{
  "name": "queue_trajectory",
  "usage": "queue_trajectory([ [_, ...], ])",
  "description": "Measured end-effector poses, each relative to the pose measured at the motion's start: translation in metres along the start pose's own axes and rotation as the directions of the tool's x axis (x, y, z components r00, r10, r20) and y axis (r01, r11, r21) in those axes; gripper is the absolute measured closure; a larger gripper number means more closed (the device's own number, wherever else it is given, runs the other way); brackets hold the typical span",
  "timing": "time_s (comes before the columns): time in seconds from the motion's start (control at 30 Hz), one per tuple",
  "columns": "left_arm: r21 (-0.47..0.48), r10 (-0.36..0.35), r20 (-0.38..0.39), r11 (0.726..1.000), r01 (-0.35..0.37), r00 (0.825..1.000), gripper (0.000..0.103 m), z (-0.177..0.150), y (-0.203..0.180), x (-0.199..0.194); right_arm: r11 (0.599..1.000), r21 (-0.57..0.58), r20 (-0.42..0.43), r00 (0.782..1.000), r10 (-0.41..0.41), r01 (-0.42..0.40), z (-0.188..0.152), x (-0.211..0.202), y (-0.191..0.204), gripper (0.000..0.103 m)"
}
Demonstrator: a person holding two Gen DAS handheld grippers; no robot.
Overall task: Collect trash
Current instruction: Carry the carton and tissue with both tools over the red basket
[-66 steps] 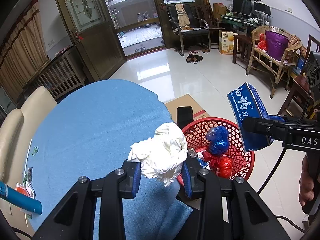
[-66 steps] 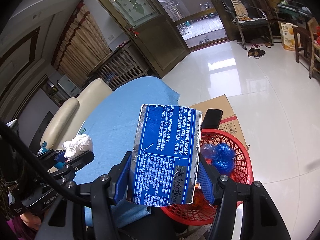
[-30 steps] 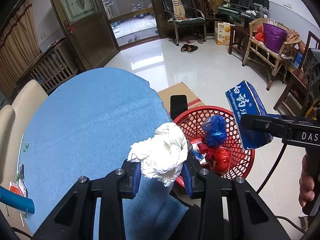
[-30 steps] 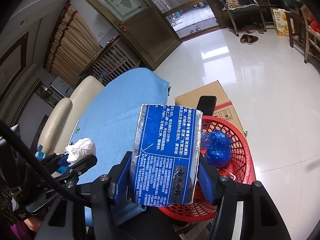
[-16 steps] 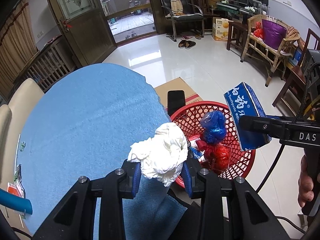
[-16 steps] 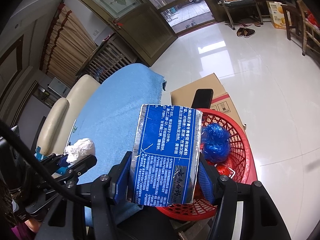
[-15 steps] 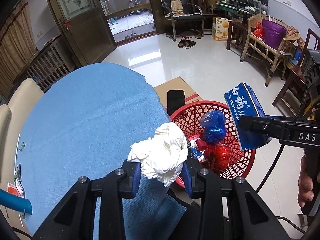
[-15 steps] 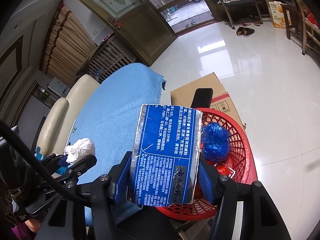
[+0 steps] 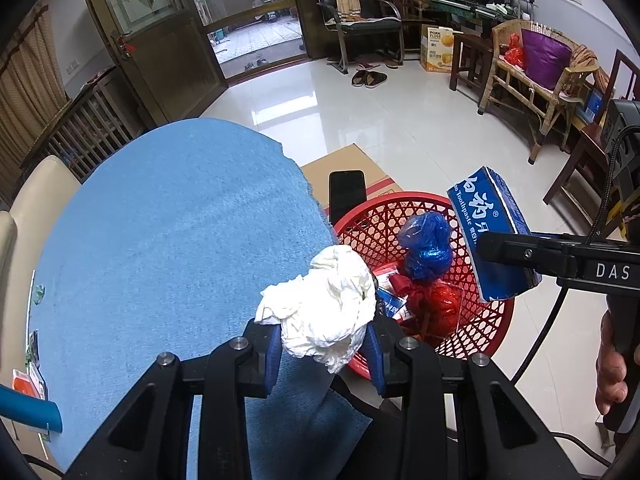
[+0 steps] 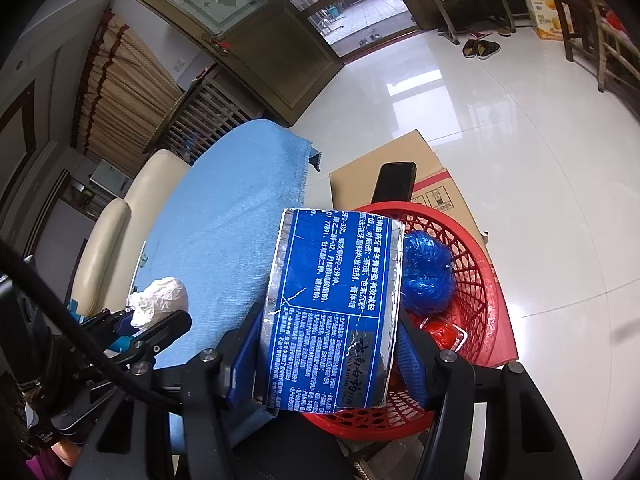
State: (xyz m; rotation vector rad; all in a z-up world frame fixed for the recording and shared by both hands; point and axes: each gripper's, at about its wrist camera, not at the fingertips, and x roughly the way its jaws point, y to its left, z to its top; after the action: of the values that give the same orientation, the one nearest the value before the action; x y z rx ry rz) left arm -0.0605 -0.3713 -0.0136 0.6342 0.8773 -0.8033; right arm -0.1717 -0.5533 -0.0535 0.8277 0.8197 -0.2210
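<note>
**Both loads carried to the basket, release pending**

Left wrist view. My left tongs [image 9: 326,344] are clamped on a crumpled white paper wad [image 9: 324,312], which sits over the edge of the blue-clothed bench [image 9: 168,240], just beside the near rim of the red basket [image 9: 490,332]. I judge the step to be delivery: the wad is not yet over the basket's mouth. The next move calls for carrying it a little further toward the basket, then parting the pads. On the far side of the basket, my right tongs grip a blue toothpaste box [image 9: 494,236] that hangs above the rim. Inside the basket lie a blue bag bundle [image 9: 426,242] and a red bundle [image 9: 440,300]. The wad hides the basket's near wall and part of its contents; the far pad of the right tongs is behind the box.

Right wrist view. My right tongs [image 10: 330,354] hold the toothpaste box [image 10: 334,304] upright across its width, over the basket's [image 10: 486,296] near rim on the bench side. It needs moving toward the basket's middle before letting go, or it may catch the rim. The box screens much of the basket's interior. The left tongs [image 10: 134,326] and wad [image 10: 160,294] appear small, on the bench side of the basket. A dark phone-like slab [image 10: 394,182] stands beyond the basket against a cardboard box [image 10: 384,164]; what props it I cannot tell.
</note>
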Motion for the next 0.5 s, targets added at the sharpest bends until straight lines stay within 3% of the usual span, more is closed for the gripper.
queue_trajectory([
  [0.5,0.017,-0.009,-0.034,1.0,0.01,0.999,0.065,0.0,-0.008,0.017,0.998,0.06,-0.031,1.0,0.002,0.0,0.0,0.019,-0.021,0.038],
])
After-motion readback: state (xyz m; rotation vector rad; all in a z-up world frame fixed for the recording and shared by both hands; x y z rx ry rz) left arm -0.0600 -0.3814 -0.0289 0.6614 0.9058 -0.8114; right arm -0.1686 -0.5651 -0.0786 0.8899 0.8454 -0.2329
